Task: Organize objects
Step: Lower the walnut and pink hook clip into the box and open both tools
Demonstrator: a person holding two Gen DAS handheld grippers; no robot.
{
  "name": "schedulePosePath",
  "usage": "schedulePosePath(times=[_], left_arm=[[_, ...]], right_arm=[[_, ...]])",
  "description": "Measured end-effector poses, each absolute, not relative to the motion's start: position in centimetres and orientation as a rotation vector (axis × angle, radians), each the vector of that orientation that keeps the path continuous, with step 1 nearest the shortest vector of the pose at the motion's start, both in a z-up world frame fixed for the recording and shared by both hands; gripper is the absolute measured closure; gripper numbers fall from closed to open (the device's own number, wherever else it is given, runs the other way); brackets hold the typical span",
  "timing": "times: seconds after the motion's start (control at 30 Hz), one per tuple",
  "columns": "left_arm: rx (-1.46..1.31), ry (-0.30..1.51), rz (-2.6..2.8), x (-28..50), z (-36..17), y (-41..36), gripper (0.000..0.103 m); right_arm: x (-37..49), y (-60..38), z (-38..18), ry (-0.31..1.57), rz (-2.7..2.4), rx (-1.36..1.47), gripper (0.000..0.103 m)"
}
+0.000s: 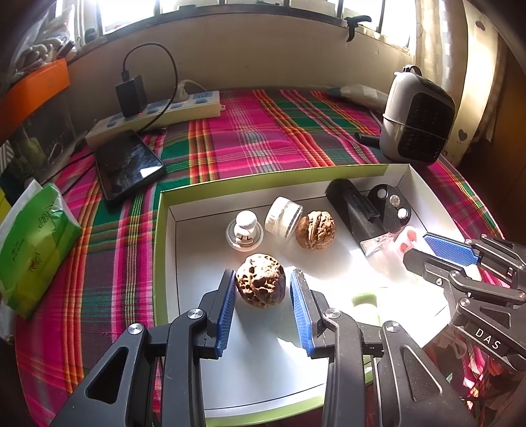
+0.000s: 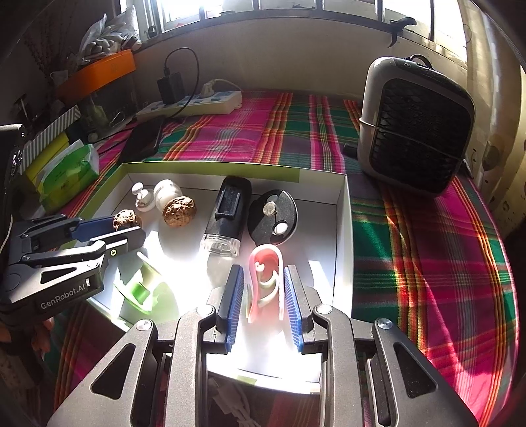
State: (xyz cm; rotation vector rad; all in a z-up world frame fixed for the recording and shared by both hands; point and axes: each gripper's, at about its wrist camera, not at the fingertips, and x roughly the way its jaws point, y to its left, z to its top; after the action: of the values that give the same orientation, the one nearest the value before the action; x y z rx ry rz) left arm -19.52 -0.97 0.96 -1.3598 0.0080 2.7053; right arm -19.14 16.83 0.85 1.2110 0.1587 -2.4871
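Sorting near done: shallow white cardboard box holds most items. Left hand-held gripper open around pitted brown walnut; right hand-held gripper open around pink-white plastic clip.

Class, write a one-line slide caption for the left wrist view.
Left gripper open around a walnut inside a white box.

Home room, lived-in: plaid cloth covering the table under a sunlit window; power strip feeding a charger; phone, tissue pack and small heater sitting about.
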Motion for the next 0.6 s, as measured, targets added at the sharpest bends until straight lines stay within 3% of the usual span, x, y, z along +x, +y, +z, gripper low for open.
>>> schedulePosePath(times=[0.1, 0.6], left_arm=[[-1.359, 0.007, 2.704, -19.52, 0.96, -0.99, 0.070], [-1.334, -0.037, 2.721, -18.70, 1.39, -1.16, 0.068]], right_arm=[[-18.98, 16.75, 0.87, 0.158, -2.487, 1.208, 0.067], [-18.53, 17.04, 1.11, 0.131, -2.498, 1.201, 0.067]])
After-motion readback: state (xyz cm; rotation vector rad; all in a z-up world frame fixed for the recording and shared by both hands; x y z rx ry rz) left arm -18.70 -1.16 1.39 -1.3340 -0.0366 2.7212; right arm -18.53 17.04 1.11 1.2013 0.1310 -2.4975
